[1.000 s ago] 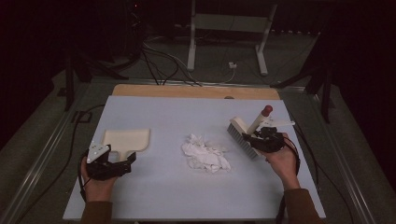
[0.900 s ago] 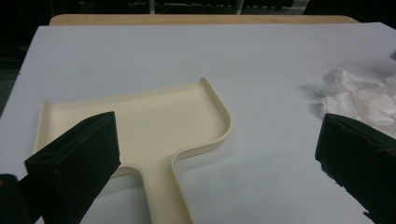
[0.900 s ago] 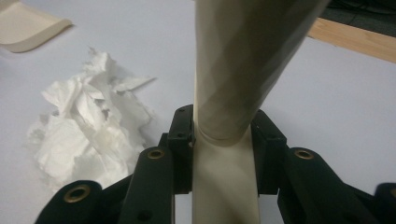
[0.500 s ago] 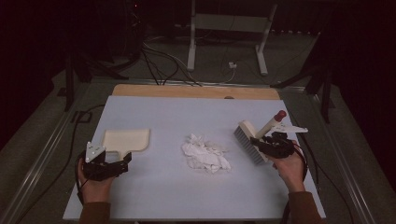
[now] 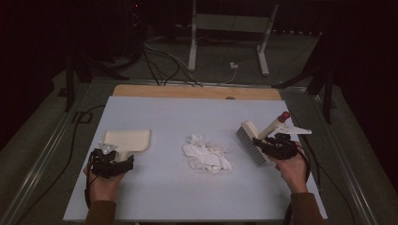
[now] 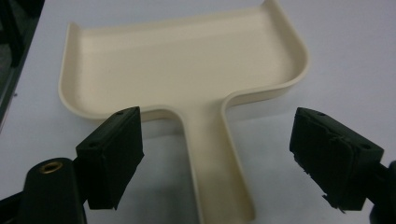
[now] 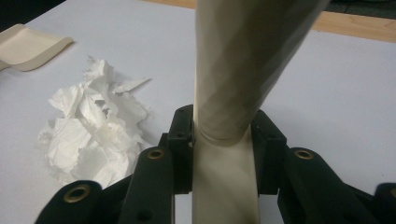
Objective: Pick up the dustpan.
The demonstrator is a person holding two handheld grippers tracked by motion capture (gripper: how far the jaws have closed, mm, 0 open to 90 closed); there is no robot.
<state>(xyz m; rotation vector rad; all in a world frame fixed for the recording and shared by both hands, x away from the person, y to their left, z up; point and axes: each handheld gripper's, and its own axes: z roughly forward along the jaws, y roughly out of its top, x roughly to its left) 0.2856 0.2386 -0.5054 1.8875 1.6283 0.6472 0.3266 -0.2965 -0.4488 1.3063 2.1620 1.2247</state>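
From the high view we see a pale tabletop [image 5: 197, 197] with two hands on it. The left hand [image 5: 104, 185] holds the left gripper [image 5: 112, 164]. Just ahead of this gripper lies a cream dustpan [image 5: 129, 139], flat on the tabletop, with its handle pointing back at the gripper. The right hand [image 5: 293, 168] holds the right gripper [image 5: 268, 146]. This gripper is closed on a brush [image 5: 256, 140]. The bristle end of the brush sits to the left of the gripper, low by the tabletop. The handle goes up and away past the gripper and ends in a red tip. Between the two grippers, a little ahead of them, lies a heap of white paper scraps [image 5: 206, 155].

In the left gripper view we look along the left gripper [image 6: 224, 154]. Its jaws stand wide apart and hold nothing. The dustpan [image 6: 187, 70] lies right in front. Its handle comes back between the two jaws, and neither jaw touches it. The open pan part is farther ahead, with a low rim round its sides.

In the right gripper view we look along the right gripper [image 7: 224, 135]. Its jaws press on the cream handle of the brush [image 7: 238, 70], one on each side. The handle rises straight up from between them. To the left of the gripper lie the paper scraps [image 7: 93, 135], torn and crumpled. Farther off to the left we see a corner of the dustpan [image 7: 30, 49].
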